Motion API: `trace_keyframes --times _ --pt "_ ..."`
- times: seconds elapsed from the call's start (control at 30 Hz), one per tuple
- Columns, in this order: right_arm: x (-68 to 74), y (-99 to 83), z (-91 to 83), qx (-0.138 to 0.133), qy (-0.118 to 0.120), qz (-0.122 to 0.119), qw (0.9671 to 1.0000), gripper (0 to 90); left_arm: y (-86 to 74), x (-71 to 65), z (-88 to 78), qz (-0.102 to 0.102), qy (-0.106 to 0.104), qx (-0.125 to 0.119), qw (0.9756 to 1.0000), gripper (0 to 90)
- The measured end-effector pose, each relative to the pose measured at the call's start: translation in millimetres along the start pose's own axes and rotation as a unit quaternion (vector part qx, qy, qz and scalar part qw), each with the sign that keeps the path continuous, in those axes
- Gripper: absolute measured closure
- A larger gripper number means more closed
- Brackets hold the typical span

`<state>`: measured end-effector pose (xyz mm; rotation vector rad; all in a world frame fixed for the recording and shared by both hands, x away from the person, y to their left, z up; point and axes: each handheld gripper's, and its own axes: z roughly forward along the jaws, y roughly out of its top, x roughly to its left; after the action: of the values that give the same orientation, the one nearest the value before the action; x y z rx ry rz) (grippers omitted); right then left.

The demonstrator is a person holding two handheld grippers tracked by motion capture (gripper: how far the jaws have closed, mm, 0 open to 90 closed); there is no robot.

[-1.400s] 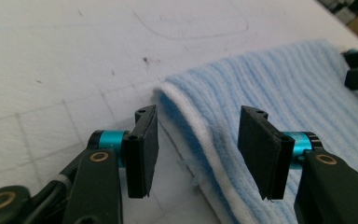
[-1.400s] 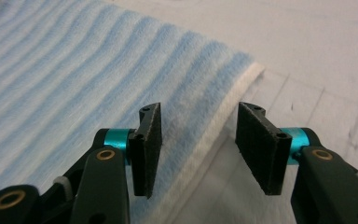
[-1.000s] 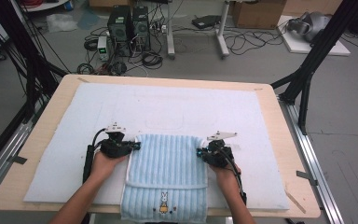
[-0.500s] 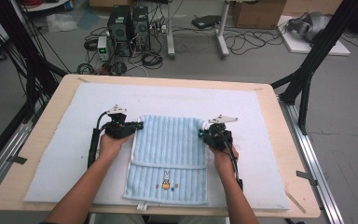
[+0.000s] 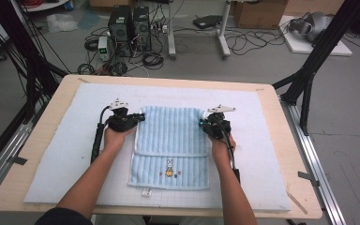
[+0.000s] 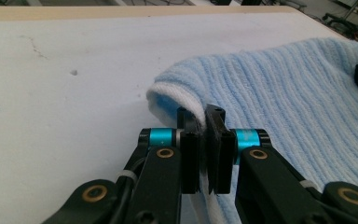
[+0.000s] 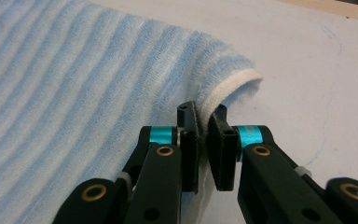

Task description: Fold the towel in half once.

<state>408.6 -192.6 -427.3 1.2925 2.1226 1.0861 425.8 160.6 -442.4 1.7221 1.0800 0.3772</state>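
A light blue striped towel (image 5: 171, 140) with a small rabbit picture lies folded on the white mat (image 5: 56, 154). My left gripper (image 5: 139, 117) is shut on the towel's left edge (image 6: 186, 100), where the white hem curls up between the pads. My right gripper (image 5: 201, 124) is shut on the towel's right edge (image 7: 223, 95) in the same way. Both hold the upper layer, lifted slightly and stretched between them across the far part of the towel. The lower layer with the rabbit lies flat toward the near edge.
The mat covers most of a wooden table (image 5: 290, 140). Bare mat lies beyond the towel (image 6: 74, 70) and to both sides. Past the table stand computer towers (image 5: 126, 23), cables and black frame legs (image 5: 309, 79) on the floor.
Both grippers have carried the towel's edge away from the person, toward the far side of the table. The rabbit part of the towel is now uncovered and lies flat.
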Motion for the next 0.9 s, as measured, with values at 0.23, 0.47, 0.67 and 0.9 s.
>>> trace_keyframes --times 0.23,0.47,0.67,0.9 --pt "-3.9 -5.2 7.0 0.011 -0.006 0.025 0.9996 59.7 -0.3 1.7 -2.2 -0.030 0.001 0.030 0.9991 51.7" --pt "-3.1 -8.8 -14.7 -0.004 0.021 0.034 0.9992 45.5 -7.4 -4.4 -29.6 -0.026 -0.028 0.031 0.9988 42.5" --pt "5.0 -21.1 -37.1 -0.016 0.051 0.028 0.9982 39.4 -23.7 -15.3 -54.2 -0.005 -0.033 0.017 0.9993 35.4" --pt "10.0 -39.6 -59.3 -0.010 0.068 0.012 0.9976 38.7 -38.0 -22.2 -68.5 -0.005 -0.041 0.024 0.9989 35.7"
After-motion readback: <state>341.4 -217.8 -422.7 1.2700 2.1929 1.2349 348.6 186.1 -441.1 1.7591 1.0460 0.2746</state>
